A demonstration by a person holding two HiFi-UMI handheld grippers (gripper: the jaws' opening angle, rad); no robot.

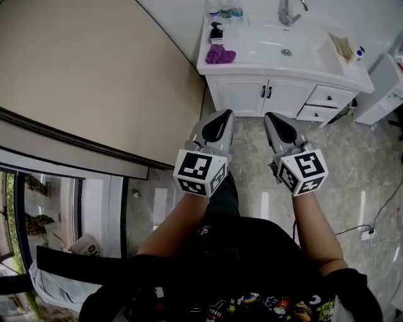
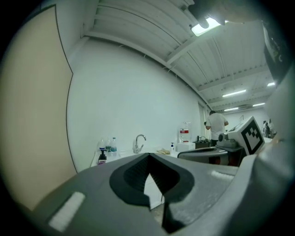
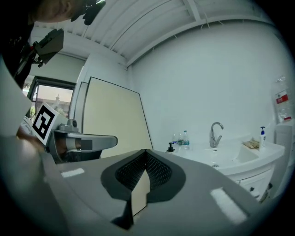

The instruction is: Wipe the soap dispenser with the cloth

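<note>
Both jaws closed, empty: left gripper (image 1: 221, 114), right gripper (image 1: 271, 117), well short of desk (image 1: 252, 66) | soap dispenser (image 1: 216, 31) back-left corner, cloth (image 1: 220, 55) beside | risk: closed jaws shove cloth, topple dispenser.

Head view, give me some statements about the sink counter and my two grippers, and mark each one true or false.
1. The purple cloth lies on the counter near the dispenser. True.
2. The left hand-held gripper holds the cloth. False: it is shut and empty, and has not reached the counter.
3. The faucet stands behind the basin. True.
4. The right hand-held gripper has its jaws wide apart. False: they are shut with nothing between them.
5. The cabinet doors under the counter stand open. False: they are closed.
</note>
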